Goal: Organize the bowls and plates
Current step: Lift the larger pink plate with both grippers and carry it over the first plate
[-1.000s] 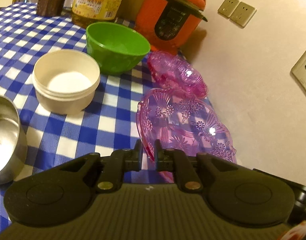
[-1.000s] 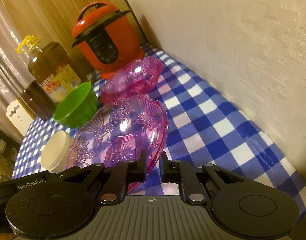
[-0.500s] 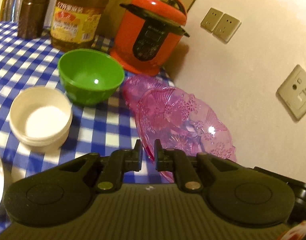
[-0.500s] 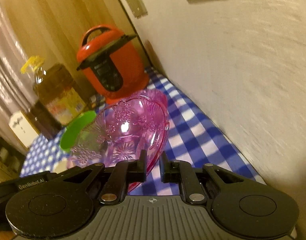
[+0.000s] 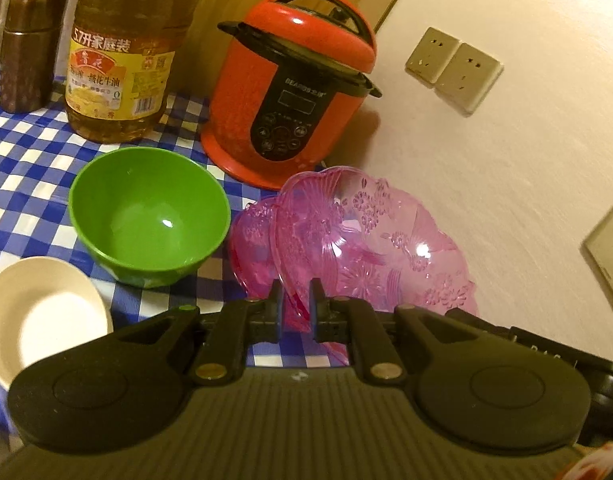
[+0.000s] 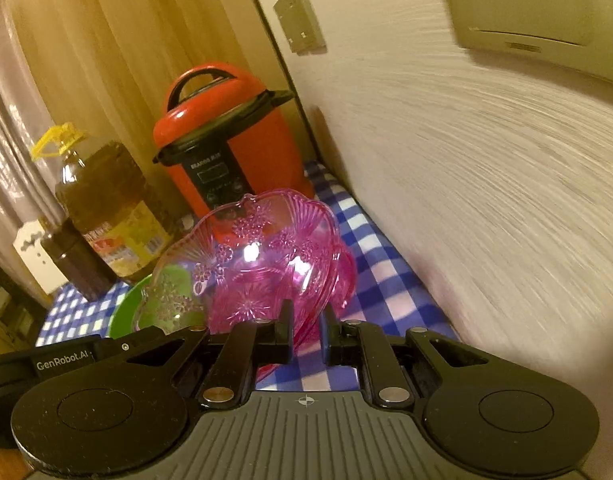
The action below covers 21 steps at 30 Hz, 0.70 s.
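Observation:
A clear pink flower-patterned plate (image 5: 370,240) is held by both grippers above the checked table. My left gripper (image 5: 296,304) is shut on its near-left rim. My right gripper (image 6: 305,322) is shut on its opposite rim; the plate (image 6: 258,264) shows tilted in the right wrist view. It hangs over a second pink plate (image 5: 250,240) lying on the table; its edge (image 6: 346,276) peeks out in the right wrist view. Whether the two plates touch I cannot tell. A green bowl (image 5: 148,214) and a cream bowl (image 5: 42,312) stand to the left.
A red pressure cooker (image 5: 294,84) stands just behind the pink plates, against the wall corner. A big oil bottle (image 5: 126,48) and a dark brown jar (image 5: 26,48) stand at the back left. The wall with sockets (image 5: 452,68) runs close along the right.
Both grippers carried the pink plate forward toward the cooker, over the second pink plate. The green bowl and cooker look nearer; the steel bowl left the view.

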Tool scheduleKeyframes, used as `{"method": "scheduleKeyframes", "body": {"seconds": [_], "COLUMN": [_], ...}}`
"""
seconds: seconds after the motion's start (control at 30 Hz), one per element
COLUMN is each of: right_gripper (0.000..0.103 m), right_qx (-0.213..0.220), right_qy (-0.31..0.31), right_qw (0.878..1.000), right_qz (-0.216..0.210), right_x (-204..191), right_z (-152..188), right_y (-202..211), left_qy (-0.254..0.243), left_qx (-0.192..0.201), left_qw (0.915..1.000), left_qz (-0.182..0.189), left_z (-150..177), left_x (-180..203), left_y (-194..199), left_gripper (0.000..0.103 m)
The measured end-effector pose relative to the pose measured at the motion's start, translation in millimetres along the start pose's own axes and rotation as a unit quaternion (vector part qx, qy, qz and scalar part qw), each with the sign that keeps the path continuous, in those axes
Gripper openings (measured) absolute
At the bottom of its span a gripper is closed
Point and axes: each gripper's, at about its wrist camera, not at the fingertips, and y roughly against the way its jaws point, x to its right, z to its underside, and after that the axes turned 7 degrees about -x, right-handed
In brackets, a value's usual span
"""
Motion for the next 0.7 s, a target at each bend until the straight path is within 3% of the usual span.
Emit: {"method": "scheduleKeyframes", "body": {"seconds": [0.7], "right_gripper": [0.012], "right_qx": [-0.045], "right_qy": [0.064], "right_qw": [0.996], "right_qz": [0.032], "right_x": [15.8], "right_z": [-28.1], "right_y": [-97.5], "left_qy": [0.026], "left_qx": [-0.022], "left_qw": [0.9992], "left_qz": [-0.02], "left_z": [-7.1], "left_x": [-17.2], "left_y": [-78.9], "left_gripper": [0.012]}}
